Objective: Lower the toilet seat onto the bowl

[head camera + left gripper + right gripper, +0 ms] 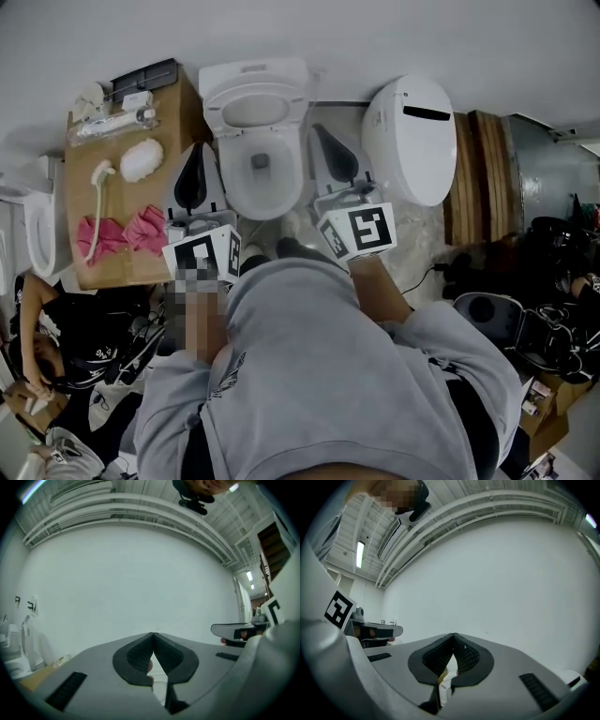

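Even, soft daylight; gripper views fisheye-warped, dark corners

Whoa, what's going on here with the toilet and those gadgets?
A person in a grey sweatshirt stands over a white toilet bowl, holding a pair of tongs in each hand. The left tongs and the right tongs are both shut, hold nothing and touch nothing. The toilet seat looks raised against the tank, not yet lowered onto the bowl.
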Demonstrator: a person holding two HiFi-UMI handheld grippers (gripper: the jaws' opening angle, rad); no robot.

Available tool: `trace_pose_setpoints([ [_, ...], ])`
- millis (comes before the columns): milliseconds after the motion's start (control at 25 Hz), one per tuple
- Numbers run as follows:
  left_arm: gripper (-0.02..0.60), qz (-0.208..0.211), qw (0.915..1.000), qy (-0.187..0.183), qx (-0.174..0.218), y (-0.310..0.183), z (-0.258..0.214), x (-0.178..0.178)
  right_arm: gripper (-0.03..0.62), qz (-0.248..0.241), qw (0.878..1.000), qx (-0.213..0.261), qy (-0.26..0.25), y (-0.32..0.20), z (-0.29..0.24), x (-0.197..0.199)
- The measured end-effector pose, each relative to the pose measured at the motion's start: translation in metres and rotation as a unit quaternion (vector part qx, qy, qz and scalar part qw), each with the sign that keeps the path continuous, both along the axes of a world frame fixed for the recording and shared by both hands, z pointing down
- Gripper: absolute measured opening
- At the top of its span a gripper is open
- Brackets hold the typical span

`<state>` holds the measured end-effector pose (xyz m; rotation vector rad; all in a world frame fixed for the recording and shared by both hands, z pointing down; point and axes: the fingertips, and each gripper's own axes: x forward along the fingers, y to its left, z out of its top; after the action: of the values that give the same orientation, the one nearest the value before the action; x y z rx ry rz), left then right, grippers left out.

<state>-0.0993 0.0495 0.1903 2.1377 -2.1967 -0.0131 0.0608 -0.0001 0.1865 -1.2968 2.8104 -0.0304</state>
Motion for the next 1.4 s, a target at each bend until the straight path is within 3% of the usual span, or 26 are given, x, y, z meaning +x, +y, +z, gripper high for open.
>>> trace_pose_setpoints([
  [440,0.002,-0.013,0.9999,-0.010,0.001,-0.057,-0.005,0.027,-0.002,-0.031,0.999,-0.008,0.015,-0.066,0.016,0.009],
  [1080,0.002,-0.019,0.9997,-0.009,-0.012,-0.083,0.014,-0.039,0.002,-0.009,0.997,-0.020,0.072,-0.106,0.050,-0.027],
  [1400,0.002,-0.019,0.9994,-0.005,-0.029,-0.101,0.040,-0.052,0.023,-0.017,0.992,-0.025,0.119,-0.135,0.082,-0.040],
])
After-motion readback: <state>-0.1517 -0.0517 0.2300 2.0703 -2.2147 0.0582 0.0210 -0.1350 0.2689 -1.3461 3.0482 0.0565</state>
